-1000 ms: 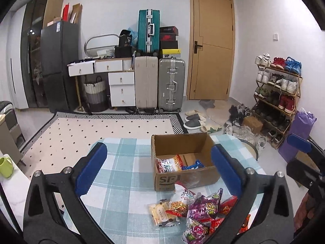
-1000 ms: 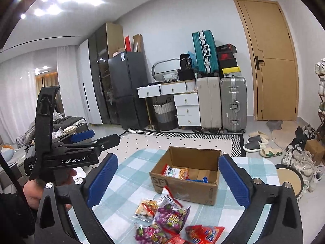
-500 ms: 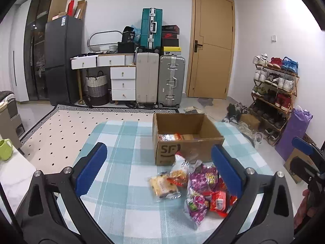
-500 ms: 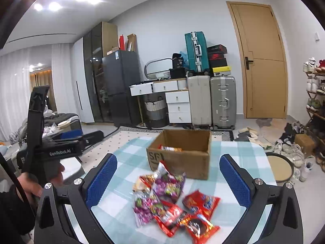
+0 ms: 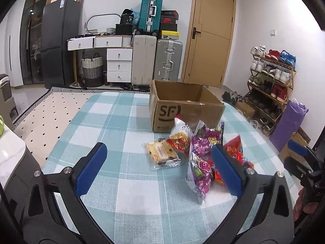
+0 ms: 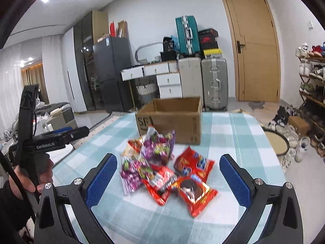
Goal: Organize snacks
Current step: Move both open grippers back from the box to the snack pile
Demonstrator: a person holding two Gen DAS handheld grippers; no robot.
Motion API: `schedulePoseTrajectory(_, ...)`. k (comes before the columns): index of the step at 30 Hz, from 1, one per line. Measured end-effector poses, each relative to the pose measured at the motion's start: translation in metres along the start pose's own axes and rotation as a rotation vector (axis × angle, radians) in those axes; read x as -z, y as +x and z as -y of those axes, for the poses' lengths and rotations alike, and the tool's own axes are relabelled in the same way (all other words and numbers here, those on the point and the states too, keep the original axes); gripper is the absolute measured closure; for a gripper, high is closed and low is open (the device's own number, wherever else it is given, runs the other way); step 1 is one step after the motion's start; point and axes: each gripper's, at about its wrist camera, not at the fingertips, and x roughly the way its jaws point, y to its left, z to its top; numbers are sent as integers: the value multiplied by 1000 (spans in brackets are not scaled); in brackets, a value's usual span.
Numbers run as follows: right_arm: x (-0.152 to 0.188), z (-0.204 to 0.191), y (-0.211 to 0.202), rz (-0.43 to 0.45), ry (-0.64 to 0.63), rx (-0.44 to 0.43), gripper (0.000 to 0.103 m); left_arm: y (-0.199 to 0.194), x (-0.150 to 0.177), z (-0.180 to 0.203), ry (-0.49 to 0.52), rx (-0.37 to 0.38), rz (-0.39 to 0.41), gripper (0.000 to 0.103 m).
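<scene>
We have lowered both grippers toward the snacks (image 6: pixel 164 166) before the box (image 5: pixel 182 105) on the table (image 5: pixel 101 126); left gripper (image 5: pixel 160 168) and right gripper (image 6: pixel 167 180) gape wide, empty.

Right gripper (image 6: pixel 168 177) agape above snack packets (image 6: pixel 166 170).

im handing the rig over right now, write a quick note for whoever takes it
Left gripper: open, empty, above the checked tablecloth.
Right gripper: open, empty, facing the pile.
Cardboard box stands open behind the pile; its contents are hidden from here.
Loose packets in front of it: yellow biscuit pack, purple candy bags, red snack bags.
Left to do: move the whole pile into the box.
</scene>
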Motion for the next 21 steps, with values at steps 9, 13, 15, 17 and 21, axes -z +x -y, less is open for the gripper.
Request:
schedulePoseTrajectory(9, 23, 18, 34, -99, 28, 27, 0, 30, 18, 6, -3, 61, -38, 1)
schedulePoseTrajectory(13, 26, 26, 48, -132, 46, 23, 0, 44, 23, 6, -13, 76, -64, 1)
schedulePoseTrajectory(15, 28, 29, 55, -152, 45, 28, 1, 50, 26, 7, -11, 77, -69, 1)
schedulePoseTrajectory(17, 31, 32, 65, -186, 52, 22, 0, 57, 29, 8, -8, 88, -76, 1)
schedulePoseTrajectory(21, 35, 36, 79, -225, 45, 24, 0, 71, 34, 8, -10, 100, -87, 1)
